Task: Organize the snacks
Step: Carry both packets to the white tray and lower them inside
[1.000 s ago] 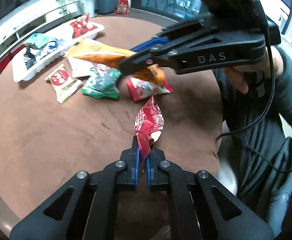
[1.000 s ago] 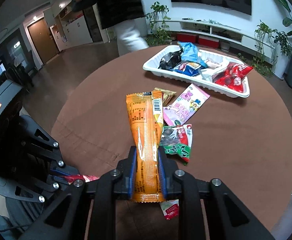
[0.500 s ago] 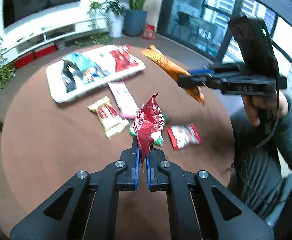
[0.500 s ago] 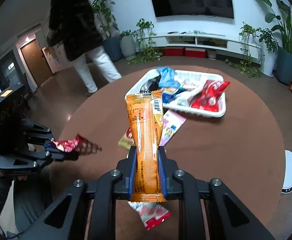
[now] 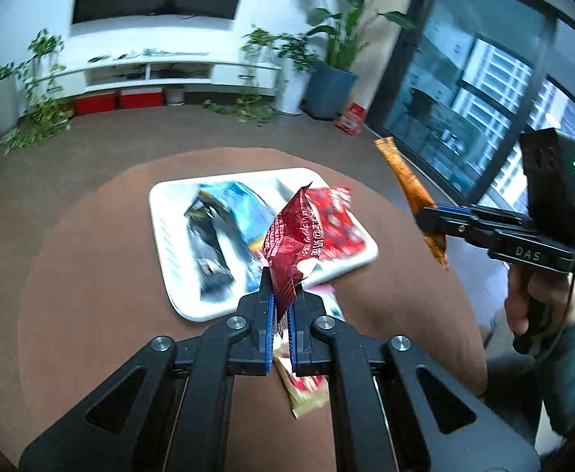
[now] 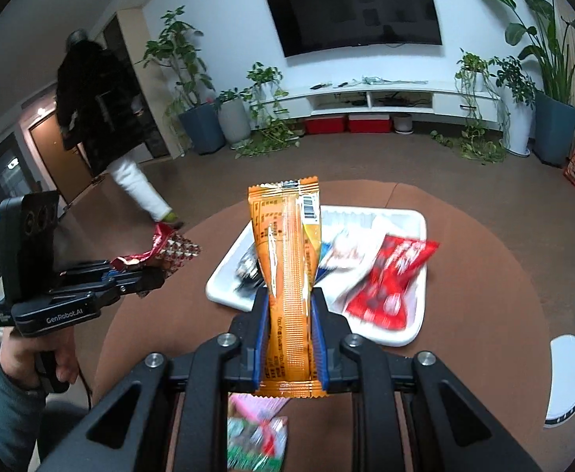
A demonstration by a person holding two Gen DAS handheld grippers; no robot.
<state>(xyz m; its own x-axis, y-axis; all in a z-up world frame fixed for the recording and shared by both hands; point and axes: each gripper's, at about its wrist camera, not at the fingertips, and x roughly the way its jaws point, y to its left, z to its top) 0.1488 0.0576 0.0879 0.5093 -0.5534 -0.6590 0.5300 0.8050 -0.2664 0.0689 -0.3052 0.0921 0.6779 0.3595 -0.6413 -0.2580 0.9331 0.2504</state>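
A: How is your left tool [image 5: 281, 310] doing?
B: It's clamping the dark red packet [image 5: 292, 244] by its lower end; the packet is standing up, its long axis running away from you over the white tray [image 5: 169, 271].
A: And your right tool [image 6: 289, 334]?
B: It's squeezing the orange bar wrapper [image 6: 287, 259] low down, lengthwise upright, barcode end topmost, above the brown desk [image 6: 484, 275].

Round brown table [image 5: 91, 275] — white tray [image 5: 161, 236], loose snack packets [image 6: 256, 432] lying directly on it.
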